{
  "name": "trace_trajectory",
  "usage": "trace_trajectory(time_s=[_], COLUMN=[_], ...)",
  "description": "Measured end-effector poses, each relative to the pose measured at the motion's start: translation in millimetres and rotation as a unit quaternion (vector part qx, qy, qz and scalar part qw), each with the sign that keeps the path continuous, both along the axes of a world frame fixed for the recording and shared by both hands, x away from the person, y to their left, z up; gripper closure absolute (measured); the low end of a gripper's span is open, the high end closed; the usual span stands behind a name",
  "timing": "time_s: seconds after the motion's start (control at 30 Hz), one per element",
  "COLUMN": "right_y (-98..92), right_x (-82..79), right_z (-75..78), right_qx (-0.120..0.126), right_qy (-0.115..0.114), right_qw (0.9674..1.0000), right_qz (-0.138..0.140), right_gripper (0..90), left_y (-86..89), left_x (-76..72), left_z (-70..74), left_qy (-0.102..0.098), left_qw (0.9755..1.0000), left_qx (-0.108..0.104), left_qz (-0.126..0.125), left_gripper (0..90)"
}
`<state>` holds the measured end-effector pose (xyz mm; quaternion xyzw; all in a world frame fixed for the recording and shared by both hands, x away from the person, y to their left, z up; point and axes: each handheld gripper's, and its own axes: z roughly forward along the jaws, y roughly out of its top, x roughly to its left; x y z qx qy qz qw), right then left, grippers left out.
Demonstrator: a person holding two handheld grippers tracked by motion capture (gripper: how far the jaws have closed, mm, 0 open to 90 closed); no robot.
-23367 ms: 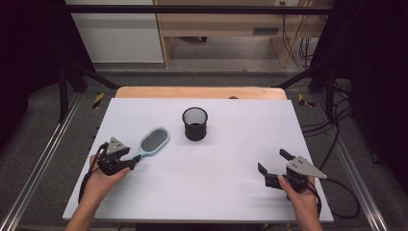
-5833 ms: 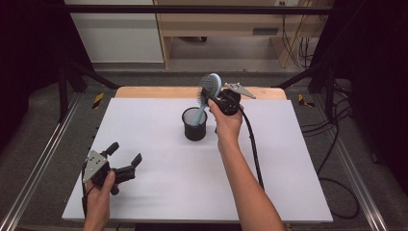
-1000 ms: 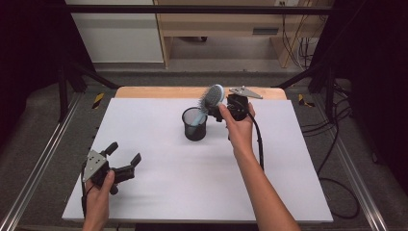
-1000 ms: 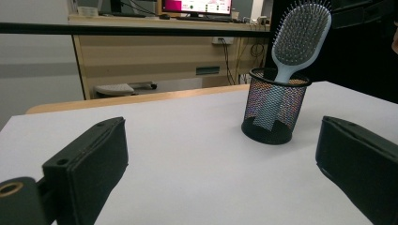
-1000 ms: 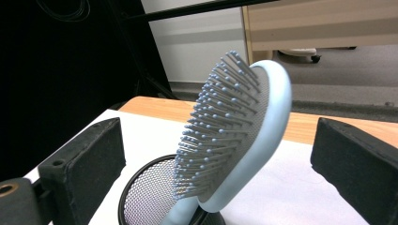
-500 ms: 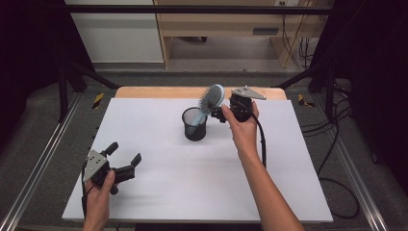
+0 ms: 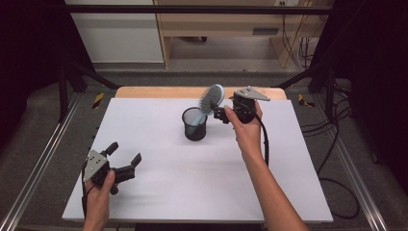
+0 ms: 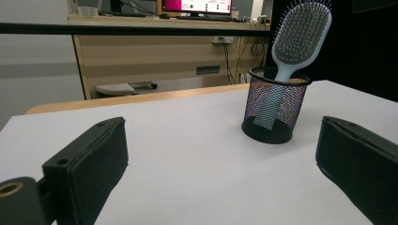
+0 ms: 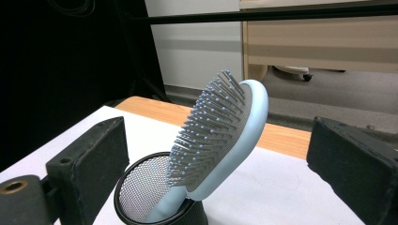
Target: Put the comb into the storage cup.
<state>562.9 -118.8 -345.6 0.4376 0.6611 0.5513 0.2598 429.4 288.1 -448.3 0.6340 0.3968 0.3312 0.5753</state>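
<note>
One hairbrush [image 7: 211,98] now stands handle-down in the black mesh cup [image 7: 194,124], leaning on its rim; before, the right tool [image 7: 220,114] pinched it. That tool has let go, jaws spread, just beside the brush. Left tool [image 7: 124,159] stays spread, well apart, near the white bench's [image 7: 159,192] front corner.

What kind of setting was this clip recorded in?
Probably a lab or office workroom: a white table inside a black metal frame, loose cables on the floor, a monitor on a wooden desk behind.
</note>
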Motion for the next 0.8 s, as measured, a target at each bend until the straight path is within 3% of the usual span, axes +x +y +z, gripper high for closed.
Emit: trace_trajectory(time_s=[0.4, 0.6, 0.8], right_y=[-10.1, -17.6, -28.1], right_x=[-10.2, -18.0, -25.8], right_z=[2.8, -0.1, -2.3], right_qx=[0.007, -0.007, -0.003], right_qy=[-0.010, -0.017, -0.017], right_qw=[0.9999, 0.9998, 0.9998], right_qz=[0.002, 0.001, 0.001], right_gripper=[6.0, 6.1, 5.9], left_y=[-0.1, -0.5, -1.0], left_x=[-0.1, -0.2, -0.3], left_z=[0.0, -0.1, -0.2], left_qy=[0.000, -0.002, -0.001], left_qw=[1.0000, 1.0000, 1.0000], left_qx=[0.001, 0.002, 0.004], left_qz=[0.000, -0.002, -0.002], left_gripper=[2.9, 2.9, 2.9])
